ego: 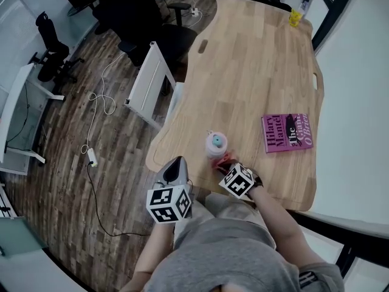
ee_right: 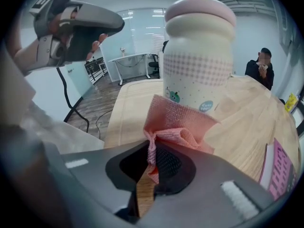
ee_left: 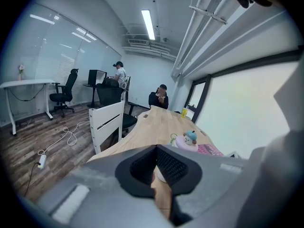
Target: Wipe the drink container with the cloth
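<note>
The drink container is a cream bottle with a pink lid and a small blue figure on top. It stands upright near the wooden table's near edge. In the right gripper view the bottle fills the centre. My right gripper is shut on a pink cloth, and the cloth lies against the bottle's lower front. From the head view the cloth sits just below the bottle, at my right gripper. My left gripper hovers off the table's left edge, shut and empty, apart from the bottle.
A magenta book lies to the right of the bottle. A yellow cup stands at the table's far end. A white panel and black office chairs stand to the left, with cables on the floor. Two people sit far off.
</note>
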Demonstrator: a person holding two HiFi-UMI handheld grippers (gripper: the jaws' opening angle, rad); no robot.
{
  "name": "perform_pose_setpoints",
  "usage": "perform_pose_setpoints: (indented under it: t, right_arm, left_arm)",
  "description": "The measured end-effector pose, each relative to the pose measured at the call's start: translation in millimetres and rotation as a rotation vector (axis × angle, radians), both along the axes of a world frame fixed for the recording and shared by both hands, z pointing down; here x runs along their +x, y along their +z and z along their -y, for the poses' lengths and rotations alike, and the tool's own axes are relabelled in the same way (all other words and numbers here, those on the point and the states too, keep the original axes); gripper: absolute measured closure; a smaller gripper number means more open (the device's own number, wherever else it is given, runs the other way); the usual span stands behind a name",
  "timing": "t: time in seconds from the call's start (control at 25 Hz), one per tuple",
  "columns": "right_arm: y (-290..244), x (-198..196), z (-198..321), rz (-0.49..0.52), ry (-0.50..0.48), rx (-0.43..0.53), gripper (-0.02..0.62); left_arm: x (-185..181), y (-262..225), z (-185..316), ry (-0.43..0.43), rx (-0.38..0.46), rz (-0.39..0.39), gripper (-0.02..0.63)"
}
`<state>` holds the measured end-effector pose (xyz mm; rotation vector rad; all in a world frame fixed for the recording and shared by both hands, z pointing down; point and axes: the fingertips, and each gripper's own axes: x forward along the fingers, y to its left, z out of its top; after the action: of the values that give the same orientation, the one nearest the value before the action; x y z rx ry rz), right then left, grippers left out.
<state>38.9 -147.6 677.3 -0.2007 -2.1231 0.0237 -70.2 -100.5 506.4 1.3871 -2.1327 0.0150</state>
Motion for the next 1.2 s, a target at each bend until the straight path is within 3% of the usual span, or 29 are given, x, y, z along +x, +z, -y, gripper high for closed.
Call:
perform_pose_setpoints:
  t: [0.2,0.44,1.2]
  right_arm:
    - [-9.0,2.3,-4.7,0.019,0.042,0.014,0.572]
    - [-26.7,3.3,-14.6,0.056,0.16,0.013,0.572]
    - [-104.3,7.8,-29.6,0.243,0.753,0.084,0.572]
  left_arm:
    - [-2.4,-1.5,5.0,0.04,0.0,-0.003,0.603]
    - [-12.6,-5.0,9.3,0.128,0.008,-0.008,0.603]
    - [-30.3,-17.0,17.5,0.512,0.022,-0.022,0.603]
